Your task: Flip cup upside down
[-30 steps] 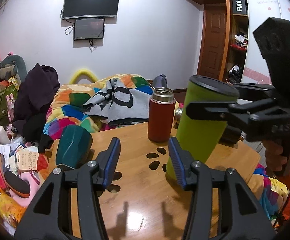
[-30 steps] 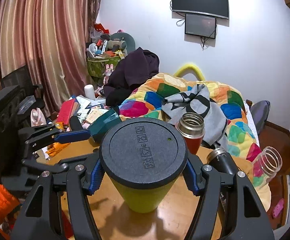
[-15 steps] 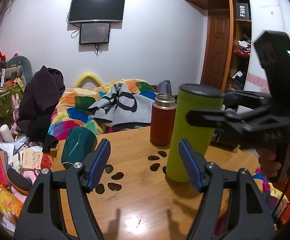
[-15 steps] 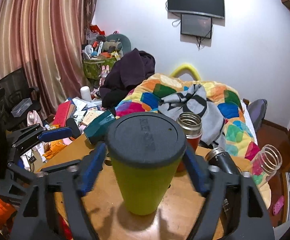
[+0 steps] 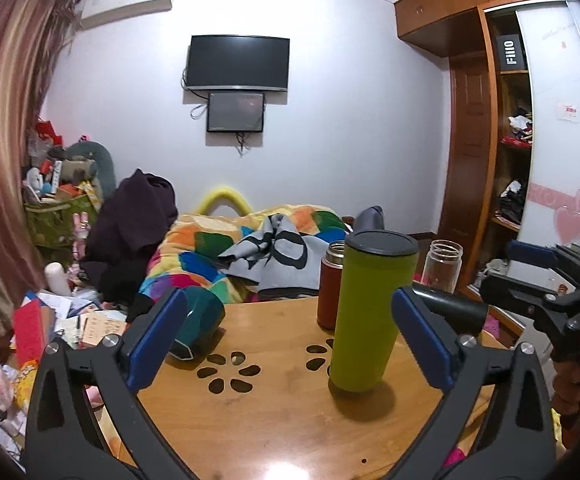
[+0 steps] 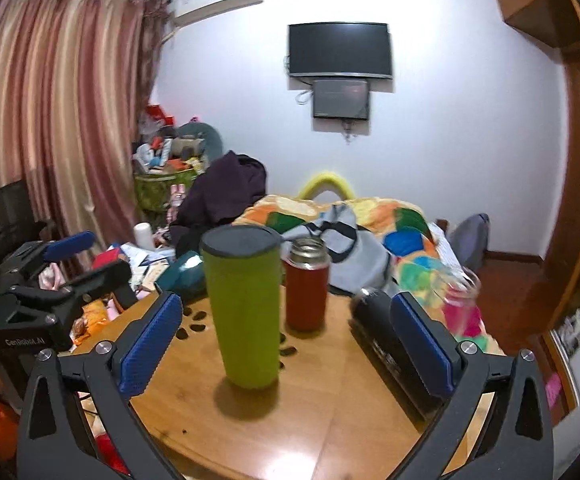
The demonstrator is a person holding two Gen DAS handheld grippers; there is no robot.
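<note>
The green cup (image 5: 371, 312) is seen standing on the wooden table (image 5: 290, 420) with its wide dark end up and its narrow end down, just in front of a red flask (image 5: 329, 284) and free of both tools. The left gripper (image 5: 290, 340) is held with its blue pads (image 5: 158, 340) spread wide and nothing between them, and the right gripper (image 6: 286, 344) is likewise spread wide and empty, the cup (image 6: 244, 304) being framed ahead of it. A teal cup (image 5: 198, 320) is seen lying on its side at the table's left edge, and a black bottle (image 6: 385, 344) is laid beside a clear jar (image 6: 459, 300) on the right.
</note>
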